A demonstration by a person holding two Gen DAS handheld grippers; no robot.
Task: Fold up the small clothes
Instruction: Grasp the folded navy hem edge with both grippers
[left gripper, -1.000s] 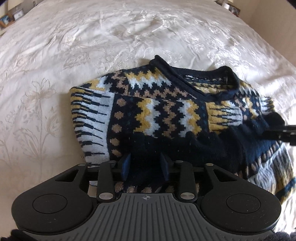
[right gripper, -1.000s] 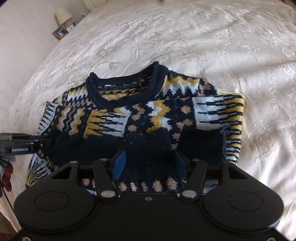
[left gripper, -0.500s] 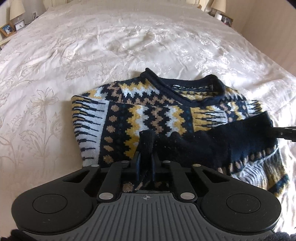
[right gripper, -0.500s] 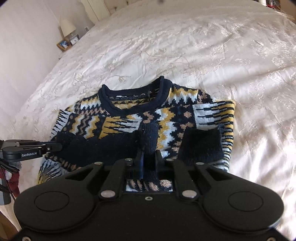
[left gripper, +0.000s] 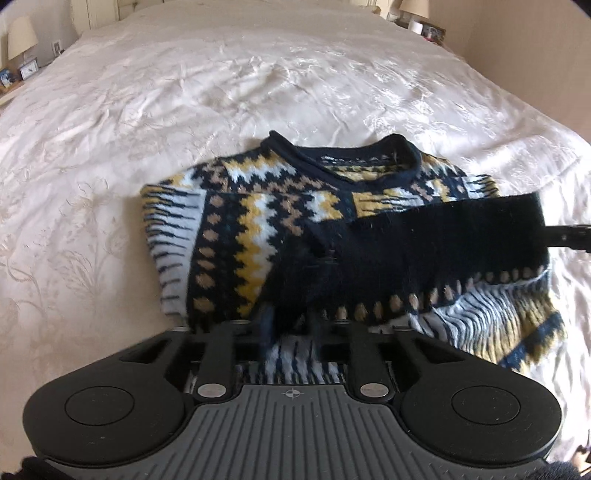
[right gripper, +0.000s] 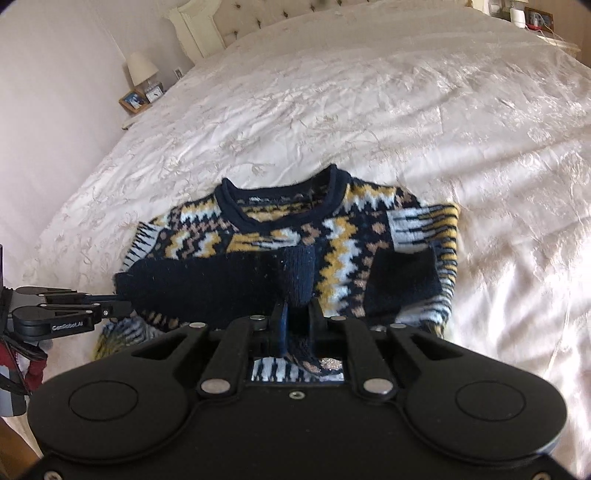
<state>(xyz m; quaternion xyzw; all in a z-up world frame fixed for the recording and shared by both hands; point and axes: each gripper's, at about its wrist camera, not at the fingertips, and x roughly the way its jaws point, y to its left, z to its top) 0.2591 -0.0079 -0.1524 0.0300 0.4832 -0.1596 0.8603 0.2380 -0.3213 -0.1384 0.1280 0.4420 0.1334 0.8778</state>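
Note:
A small navy, yellow and white patterned sweater (left gripper: 266, 221) lies on the bed with its collar away from me and its sleeves folded in; it also shows in the right wrist view (right gripper: 343, 236). My left gripper (left gripper: 290, 317) is shut on the sweater's navy bottom hem (left gripper: 424, 251) and holds it lifted off the bed. My right gripper (right gripper: 297, 314) is shut on the same hem (right gripper: 207, 284) further along. The hem stretches between the two grippers as a raised band. Each gripper shows at the edge of the other's view: the right one (left gripper: 569, 236) and the left one (right gripper: 70, 314).
The cream embroidered bedspread (left gripper: 258, 92) stretches wide around the sweater. A padded headboard (right gripper: 258, 14) is at the far end. A bedside table with a lamp (right gripper: 142, 70) and a picture frame stands on the left, and another lamp (left gripper: 413, 7) stands on the far side.
Both grippers were open over the hem, then shut on it. They have since lifted the hem off the bed and drawn back and up.

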